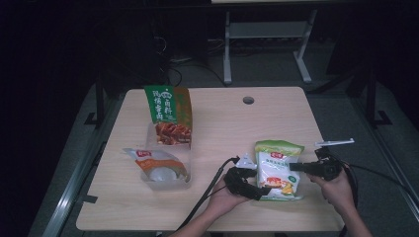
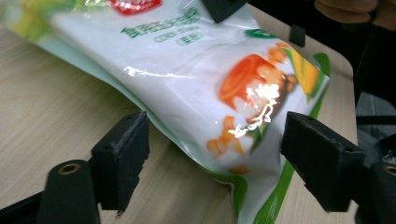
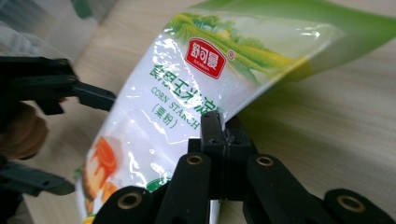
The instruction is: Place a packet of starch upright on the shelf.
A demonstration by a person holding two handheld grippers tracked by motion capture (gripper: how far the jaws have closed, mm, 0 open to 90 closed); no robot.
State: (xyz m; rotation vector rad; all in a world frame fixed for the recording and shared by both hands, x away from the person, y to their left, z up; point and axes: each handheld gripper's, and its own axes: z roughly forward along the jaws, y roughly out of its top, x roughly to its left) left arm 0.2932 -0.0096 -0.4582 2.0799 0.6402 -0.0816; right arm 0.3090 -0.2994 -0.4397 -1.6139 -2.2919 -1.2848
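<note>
Already the right gripper [image 3: 219, 135] has its fingers pinching the edge of the corn starch bag [image 1: 277, 170] at the near right of the desk [image 1: 222, 118], while the left gripper [image 2: 215, 154] has its fingers spread around the bag's lower corner, so lifting it appears left to do.

Both grippers were black throughout. The left gripper [image 1: 259, 190] had blocky, matt jaw pads [image 2: 122, 156] with chipped edges, each carried on a rounded link with a brass-coloured bushing [image 2: 68, 168]. The right gripper [image 1: 292, 167] showed four such bushed links [image 3: 194, 160] fanning below its slim jaws. A grey three-cornered plate [image 1: 245, 161] sat on the left gripper; a pale flat bar [image 1: 335, 142] stood above the right gripper. Black cables [image 1: 210, 185] trailed from each gripper. Forearms were unsleeved.
</note>
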